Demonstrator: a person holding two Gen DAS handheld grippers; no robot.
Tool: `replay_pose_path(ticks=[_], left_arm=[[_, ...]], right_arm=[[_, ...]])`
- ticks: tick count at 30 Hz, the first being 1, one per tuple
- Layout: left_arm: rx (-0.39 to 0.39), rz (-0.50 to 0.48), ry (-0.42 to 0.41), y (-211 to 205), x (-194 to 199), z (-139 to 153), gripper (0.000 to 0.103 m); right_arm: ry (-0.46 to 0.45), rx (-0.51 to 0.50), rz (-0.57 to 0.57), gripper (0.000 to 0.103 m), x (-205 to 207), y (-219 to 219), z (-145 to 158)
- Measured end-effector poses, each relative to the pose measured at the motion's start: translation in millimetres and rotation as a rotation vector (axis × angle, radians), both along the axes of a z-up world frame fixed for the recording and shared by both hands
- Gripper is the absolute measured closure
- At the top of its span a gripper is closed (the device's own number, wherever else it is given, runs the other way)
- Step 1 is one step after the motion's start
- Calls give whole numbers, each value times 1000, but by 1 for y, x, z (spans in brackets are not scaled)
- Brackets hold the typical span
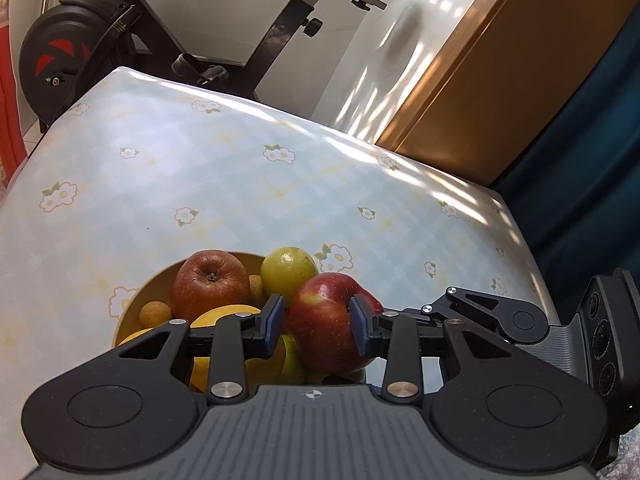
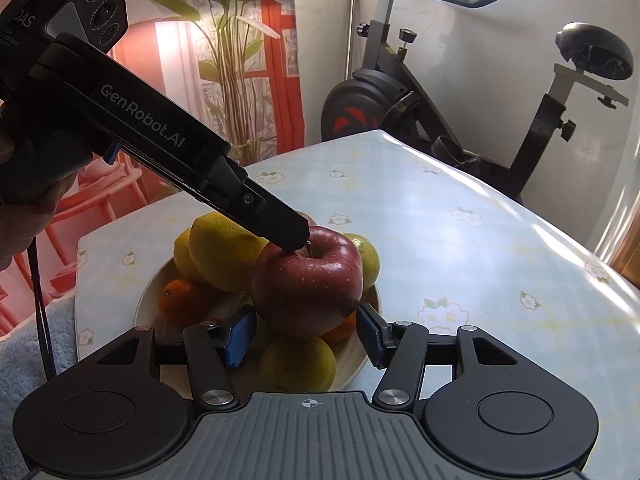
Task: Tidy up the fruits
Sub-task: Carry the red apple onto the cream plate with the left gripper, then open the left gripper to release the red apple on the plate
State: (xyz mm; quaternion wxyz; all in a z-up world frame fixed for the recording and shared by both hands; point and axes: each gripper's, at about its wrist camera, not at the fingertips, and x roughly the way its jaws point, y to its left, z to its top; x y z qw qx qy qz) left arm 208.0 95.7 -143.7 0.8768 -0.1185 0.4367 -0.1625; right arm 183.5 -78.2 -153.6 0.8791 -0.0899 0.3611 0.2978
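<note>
A bowl [image 1: 132, 312] [image 2: 146, 304] on the table holds several fruits: a brownish-red apple [image 1: 210, 282], a green-yellow fruit [image 1: 288, 270], yellow citrus [image 2: 224, 252], small oranges [image 2: 180, 300] and a green fruit [image 2: 298, 364] at the front. A dark red apple [image 1: 324, 324] [image 2: 308, 280] sits on top of the pile. My left gripper [image 1: 318, 324] has its blue pads against both sides of this apple; in the right wrist view its fingers [image 2: 280, 228] reach the apple's top. My right gripper [image 2: 306, 338] is open, its pads just below and beside the apple, apart from it.
The table [image 1: 240, 184] has a pale checked floral cloth. An exercise bike [image 2: 440, 112] stands behind it. A wooden cabinet [image 1: 500, 80] and a dark blue curtain [image 1: 592, 160] are at the right in the left wrist view. A blue towel [image 2: 24, 352] lies at the table's left.
</note>
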Motion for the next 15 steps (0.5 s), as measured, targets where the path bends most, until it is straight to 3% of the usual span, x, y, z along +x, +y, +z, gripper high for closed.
replay_pose_path(ticks=[7,11,15], left_arm=[[7,0,-5,-1,-3,1,64],[8,8,-13,2,-3,5,64],[-4,19,-6,4,-2,3,63]], right_arm=[[-13,10,9,54,-2,-2,6],[6,73,-3,55,1,-5,9],[2,54,5,54,2,-4,8]])
